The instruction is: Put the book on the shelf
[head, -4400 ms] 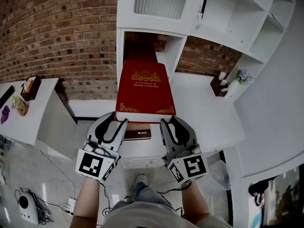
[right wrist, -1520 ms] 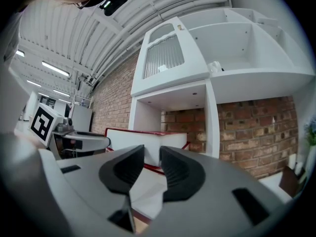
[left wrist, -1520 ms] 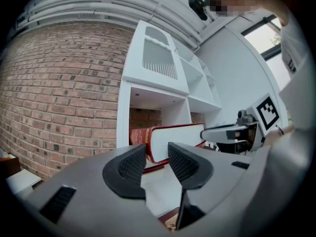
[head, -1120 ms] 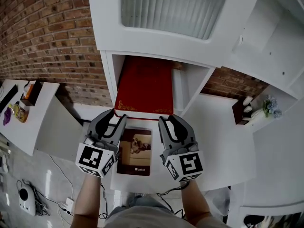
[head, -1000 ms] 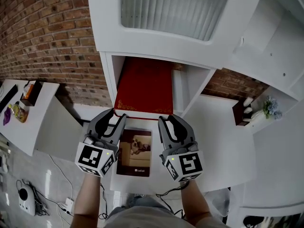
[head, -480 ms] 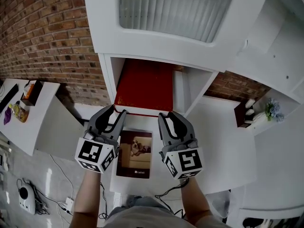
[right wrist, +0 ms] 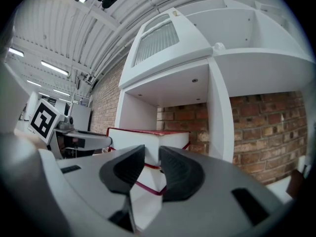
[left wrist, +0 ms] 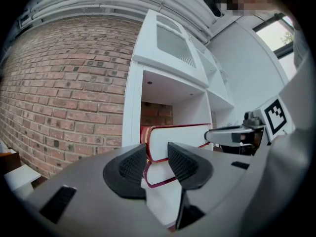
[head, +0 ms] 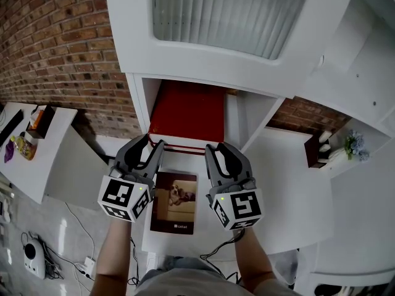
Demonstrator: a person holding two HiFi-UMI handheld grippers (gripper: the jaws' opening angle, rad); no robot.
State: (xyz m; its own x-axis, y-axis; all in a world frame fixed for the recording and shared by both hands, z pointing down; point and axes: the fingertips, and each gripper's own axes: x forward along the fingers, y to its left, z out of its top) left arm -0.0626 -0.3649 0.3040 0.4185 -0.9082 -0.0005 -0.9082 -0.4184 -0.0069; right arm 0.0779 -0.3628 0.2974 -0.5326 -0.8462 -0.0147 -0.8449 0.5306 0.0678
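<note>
A thick red book (head: 188,113) lies flat inside the white shelf cubby (head: 137,103), on top of a second red book (left wrist: 160,174). Its white page edge (left wrist: 177,139) faces me. My left gripper (head: 151,143) stands at the book's near left corner and my right gripper (head: 217,148) at its near right corner. In the left gripper view the corner shows in the gap of the left gripper (left wrist: 155,152), whose pads are apart and clamp nothing. The right gripper (right wrist: 152,154) is likewise open before the book (right wrist: 138,139).
A frosted-glass cabinet door (head: 228,11) hangs over the cubby. Below my grippers a thin book with a dog picture (head: 176,202) lies on the white counter (head: 278,184). A brick wall (head: 62,48) and a side table (head: 24,159) are left; a small plant (head: 352,143) is right.
Since several seconds ago the red book has gone from held out in front into the cubby. Over the last second both grippers crept a little nearer the shelf.
</note>
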